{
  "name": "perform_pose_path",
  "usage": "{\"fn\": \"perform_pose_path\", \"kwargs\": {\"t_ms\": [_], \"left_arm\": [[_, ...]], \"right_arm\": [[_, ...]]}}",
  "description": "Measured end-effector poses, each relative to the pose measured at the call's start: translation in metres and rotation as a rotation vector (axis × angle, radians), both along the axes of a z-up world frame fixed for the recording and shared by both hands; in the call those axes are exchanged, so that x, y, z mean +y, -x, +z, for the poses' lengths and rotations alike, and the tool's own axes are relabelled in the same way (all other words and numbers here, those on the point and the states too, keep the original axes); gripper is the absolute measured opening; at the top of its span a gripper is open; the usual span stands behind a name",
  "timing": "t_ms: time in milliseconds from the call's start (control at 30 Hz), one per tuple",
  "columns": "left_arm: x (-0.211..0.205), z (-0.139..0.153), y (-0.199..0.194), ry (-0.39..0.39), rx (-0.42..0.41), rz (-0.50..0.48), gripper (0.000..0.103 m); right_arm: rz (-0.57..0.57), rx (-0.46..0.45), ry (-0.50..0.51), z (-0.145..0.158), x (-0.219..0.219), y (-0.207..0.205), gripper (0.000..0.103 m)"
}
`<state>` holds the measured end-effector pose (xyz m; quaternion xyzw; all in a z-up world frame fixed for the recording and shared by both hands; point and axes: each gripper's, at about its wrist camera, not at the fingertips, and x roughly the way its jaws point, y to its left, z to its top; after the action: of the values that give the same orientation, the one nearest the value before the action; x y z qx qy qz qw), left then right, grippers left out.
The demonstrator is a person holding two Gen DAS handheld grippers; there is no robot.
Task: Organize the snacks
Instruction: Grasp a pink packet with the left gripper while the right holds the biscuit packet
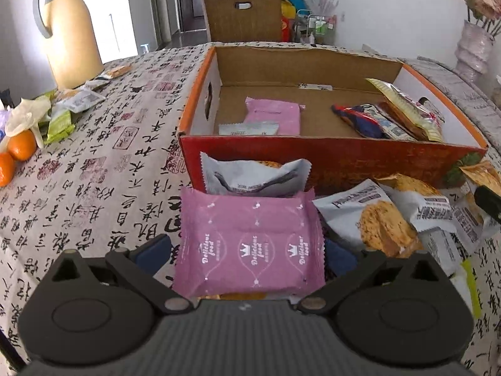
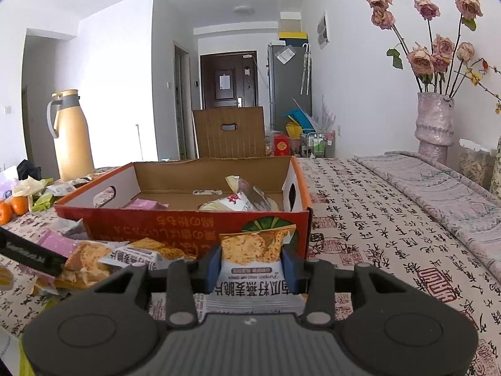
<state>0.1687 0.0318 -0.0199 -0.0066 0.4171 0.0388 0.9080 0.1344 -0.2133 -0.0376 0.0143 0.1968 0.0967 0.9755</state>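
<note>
pink packet (image 1: 249, 244): flat, long axis crosswise between left hand-held gripper (image 1: 247, 253) fingers (gripped) | right hand-held gripper (image 2: 252, 264) pinches upright oat-crisp packet (image 2: 250, 250), print inverted

White walls (image 2: 360, 78), dark door (image 2: 230, 78) at centre, grey fridge (image 2: 286, 84) beside it, rose vase (image 2: 433, 122) right — calligraphy tablecloth (image 2: 391, 213) below, bright daylight upper left.

Bright daylight, sharp focus, fisheye bending and dark corners.
</note>
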Motion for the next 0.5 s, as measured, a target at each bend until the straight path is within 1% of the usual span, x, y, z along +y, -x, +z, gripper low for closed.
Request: {"fn": "perform_pose_path", "kwargs": {"t_ms": [100, 167, 233, 300, 500], "left_arm": [[-0.0007, -0.0015, -0.0011, -0.003, 0.0, 0.003, 0.102], [-0.0018, -0.0022, -0.001, 0.003, 0.001, -0.005, 0.096], [-0.0022, -0.0022, 0.0006, 0.015, 0.0, -0.017, 0.084], [-0.0015, -0.0015, 0.0021, 0.019, -0.01, -0.019, 0.077], [0.001, 0.0005, 0.0084, 0.025, -0.03, -0.011, 0.069]], "right_arm": [[0.002, 0.0, -0.002, -0.0001, -0.0002, 0.0004, 0.04], [0.001, 0.0, -0.002, -0.0001, -0.0002, 0.0003, 0.04], [0.001, 0.001, -0.001, -0.0001, -0.0001, 0.0002, 0.04], [0.001, 0.0, -0.001, -0.0001, -0.0002, 0.0003, 0.04], [-0.001, 0.001, -0.001, -0.0002, -0.0004, 0.0005, 0.04]]}}
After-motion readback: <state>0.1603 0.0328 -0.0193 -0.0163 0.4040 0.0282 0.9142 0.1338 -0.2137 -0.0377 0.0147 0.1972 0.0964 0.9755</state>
